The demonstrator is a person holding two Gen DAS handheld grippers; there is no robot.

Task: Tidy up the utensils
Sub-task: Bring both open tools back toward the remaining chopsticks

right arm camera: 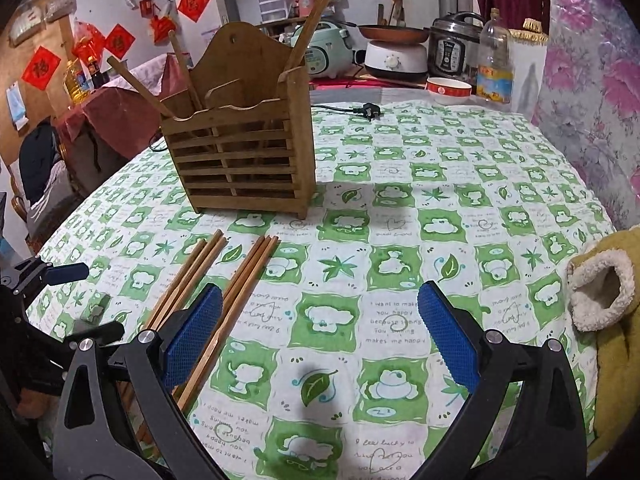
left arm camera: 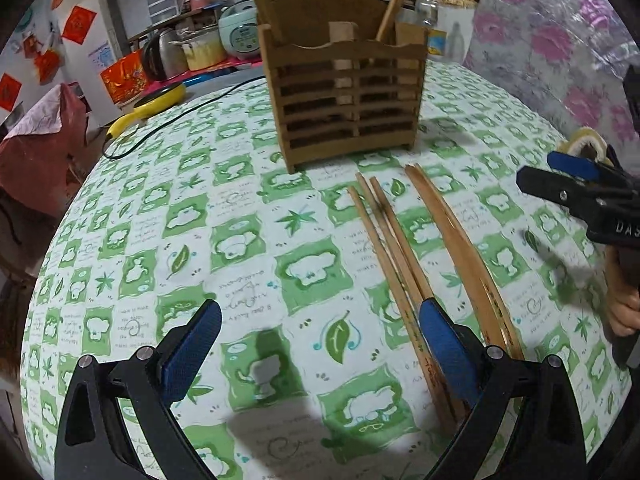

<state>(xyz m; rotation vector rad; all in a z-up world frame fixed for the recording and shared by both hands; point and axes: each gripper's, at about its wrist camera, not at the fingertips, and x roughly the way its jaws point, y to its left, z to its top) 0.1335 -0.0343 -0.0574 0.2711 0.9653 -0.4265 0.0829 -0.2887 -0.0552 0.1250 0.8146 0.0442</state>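
Note:
A slatted wooden utensil holder (left arm camera: 348,96) stands on the green-and-white tablecloth (left arm camera: 200,240), with a few chopsticks upright in it; it also shows in the right wrist view (right arm camera: 244,160). Several loose wooden chopsticks (left arm camera: 400,256) lie on the cloth in front of it, in two bundles (right arm camera: 216,296). My left gripper (left arm camera: 320,352) is open and empty, its right finger resting beside the chopstick ends. My right gripper (right arm camera: 320,336) is open and empty, its left finger over the chopsticks; it shows at the right edge of the left wrist view (left arm camera: 576,184).
A black power cable (left arm camera: 168,120) and yellow pan (left arm camera: 156,108) lie at the table's far left. A plug (right arm camera: 366,111), bowl (right arm camera: 448,90) and oil bottle (right arm camera: 494,64) sit at the far edge. A yellow fleece slipper (right arm camera: 604,296) lies at the right. Kitchen appliances stand behind.

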